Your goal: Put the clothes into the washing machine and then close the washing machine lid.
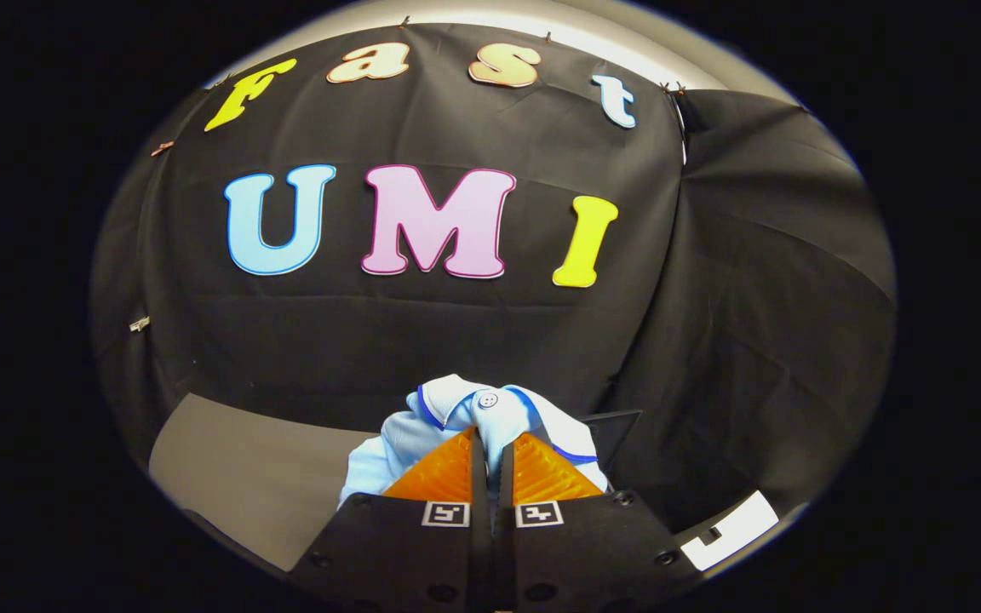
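A: What are the fingers at?
B: The gripper [490, 443] sits at the bottom centre, jaws clenched on the garment [473, 413]; both pads press a fold of the cloth.
A: And where is the garment?
B: It bunches up just above the fingertips, pale blue with darker blue trim, a white button [487, 398] on top. Some of it hangs to the lower left of the fingers.
A: Behind it?
B: The black wall [456, 332]. A grey table [261, 477] shows at the lower left.
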